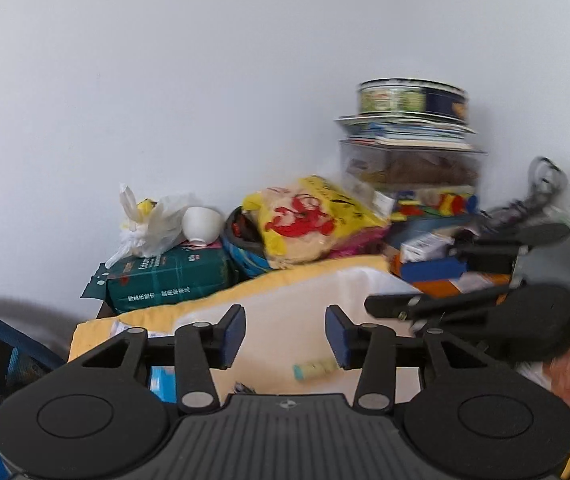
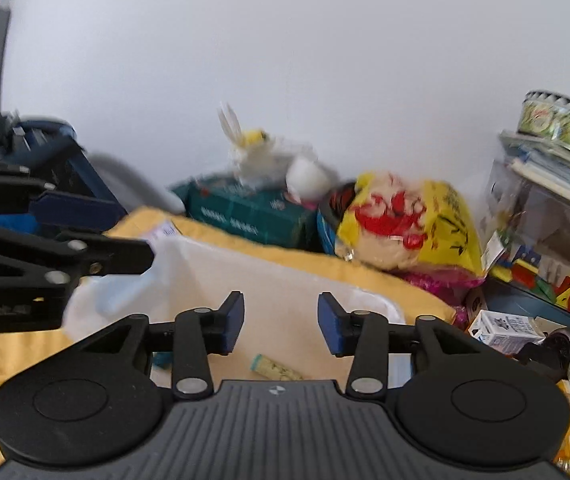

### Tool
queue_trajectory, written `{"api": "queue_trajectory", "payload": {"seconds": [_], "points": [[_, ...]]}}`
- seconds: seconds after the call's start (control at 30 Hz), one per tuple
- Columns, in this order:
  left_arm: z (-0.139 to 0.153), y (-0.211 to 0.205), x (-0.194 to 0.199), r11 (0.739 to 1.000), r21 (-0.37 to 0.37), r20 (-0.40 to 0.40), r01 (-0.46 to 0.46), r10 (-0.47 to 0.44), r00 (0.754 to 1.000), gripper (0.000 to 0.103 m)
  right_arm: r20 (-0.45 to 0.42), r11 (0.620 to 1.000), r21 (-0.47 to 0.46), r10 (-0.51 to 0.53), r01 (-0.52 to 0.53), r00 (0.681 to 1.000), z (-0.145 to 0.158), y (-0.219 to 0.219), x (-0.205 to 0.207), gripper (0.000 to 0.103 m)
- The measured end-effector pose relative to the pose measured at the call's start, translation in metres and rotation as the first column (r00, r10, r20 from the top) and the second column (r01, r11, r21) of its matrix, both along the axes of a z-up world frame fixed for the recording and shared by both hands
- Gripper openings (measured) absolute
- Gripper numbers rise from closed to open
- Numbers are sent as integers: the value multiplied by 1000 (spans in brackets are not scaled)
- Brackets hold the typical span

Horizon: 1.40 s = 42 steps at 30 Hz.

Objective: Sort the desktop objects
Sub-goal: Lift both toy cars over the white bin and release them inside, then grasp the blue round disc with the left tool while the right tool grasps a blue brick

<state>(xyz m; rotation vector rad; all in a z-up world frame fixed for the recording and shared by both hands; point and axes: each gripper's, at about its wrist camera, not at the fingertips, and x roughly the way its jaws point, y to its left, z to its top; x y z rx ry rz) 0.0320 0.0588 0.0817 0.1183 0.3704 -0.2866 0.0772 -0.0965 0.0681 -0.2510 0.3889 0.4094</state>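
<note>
My left gripper [image 1: 285,332] is open and empty above a white bin [image 1: 305,292] on a yellow cloth. A small pale tube with a teal cap [image 1: 315,369] lies in the bin just below the right fingertip. My right gripper [image 2: 281,322] is also open and empty above the same white bin [image 2: 205,264]. The tube [image 2: 275,368] lies just under it. The right gripper shows at the right of the left wrist view [image 1: 457,272]. The left gripper shows at the left of the right wrist view [image 2: 85,232].
Along the wall stand a green tissue pack [image 1: 165,280], a white cup [image 1: 201,224], a white plastic bag [image 1: 149,220], a yellow snack bag [image 1: 309,220], a clear box with books and a round tin [image 1: 409,140], and colourful toys [image 2: 545,280]. A small carton [image 2: 505,332] lies at right.
</note>
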Motion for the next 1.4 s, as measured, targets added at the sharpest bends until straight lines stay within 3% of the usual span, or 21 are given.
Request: {"api": "queue_trajectory", "payload": {"seconds": [0.13, 0.23, 0.43, 0.53, 0.7, 0.93, 1.1, 1.17, 1.27, 1.4], "points": [[-25, 8, -40, 999, 36, -73, 7, -4, 997, 49, -40, 996, 68, 66, -64, 997, -9, -25, -45, 50], [-55, 8, -61, 999, 33, -174, -4, 10, 985, 49, -103, 996, 38, 78, -74, 992, -27, -35, -67, 49], [-113, 0, -76, 999, 39, -409, -15, 29, 912, 49, -283, 989, -98, 81, -112, 956, -78, -32, -94, 40], [-127, -9, -77, 997, 69, -449, 16, 17, 894, 49, -315, 975, -153, 108, -162, 943, -94, -17, -100, 39], [-141, -21, -66, 993, 110, -453, 49, 6, 892, 49, -236, 915, -348, 127, -206, 963, -115, 21, -104, 34], [-159, -30, -54, 988, 146, -476, 54, 23, 879, 48, -257, 897, -411, 56, -162, 965, -136, 28, -83, 30], [-160, -24, -50, 987, 156, -482, 30, 50, 875, 43, -278, 931, -323, 79, -170, 957, -123, 12, -88, 15], [-157, -20, -51, 990, 138, -482, 23, 47, 875, 43, -306, 949, -261, 94, -178, 948, -109, 3, -95, 14], [-156, -18, -52, 989, 143, -475, 29, 43, 879, 43, -432, 974, -125, 119, -190, 894, -105, -13, -101, 13], [-162, -20, -47, 990, 134, -500, 51, 23, 866, 44, -543, 991, -40, 85, -127, 835, -132, -28, -98, 13]]}}
